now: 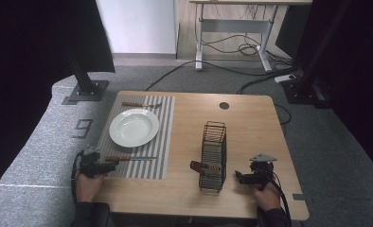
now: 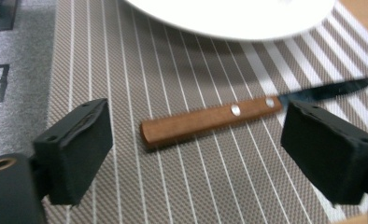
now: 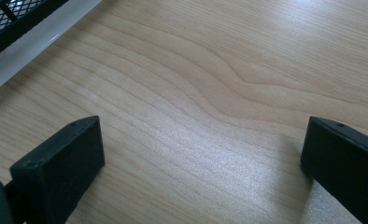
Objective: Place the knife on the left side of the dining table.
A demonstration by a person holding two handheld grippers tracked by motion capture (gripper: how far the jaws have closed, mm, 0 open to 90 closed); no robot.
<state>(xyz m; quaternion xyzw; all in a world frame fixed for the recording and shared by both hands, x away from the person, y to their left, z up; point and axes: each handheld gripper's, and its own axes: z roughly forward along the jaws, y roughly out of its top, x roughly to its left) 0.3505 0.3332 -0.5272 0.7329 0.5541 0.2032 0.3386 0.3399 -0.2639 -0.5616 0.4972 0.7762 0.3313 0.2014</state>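
Note:
A wooden-handled knife [image 2: 210,119] lies on the striped placemat [image 2: 173,177], just in front of my open left gripper [image 2: 198,158], whose jaws stand wide on either side of the handle's end without touching it. In the high view the knife [image 1: 128,159] lies below the white plate [image 1: 134,127], with my left gripper [image 1: 108,165] at the mat's near left corner. A second wooden-handled utensil [image 1: 139,104] lies beyond the plate. My right gripper [image 3: 201,163] stands open over bare wood. From above, that right gripper [image 1: 239,177] is just right of the black wire rack [image 1: 214,156].
The rack holds a brown-handled utensil [image 1: 201,166] that sticks out to its left. A round cable hole [image 1: 224,105] sits near the table's far edge. The wooden tabletop [image 1: 251,127] has open room at the right. Beyond it are grey carpet, black stands and floor cables.

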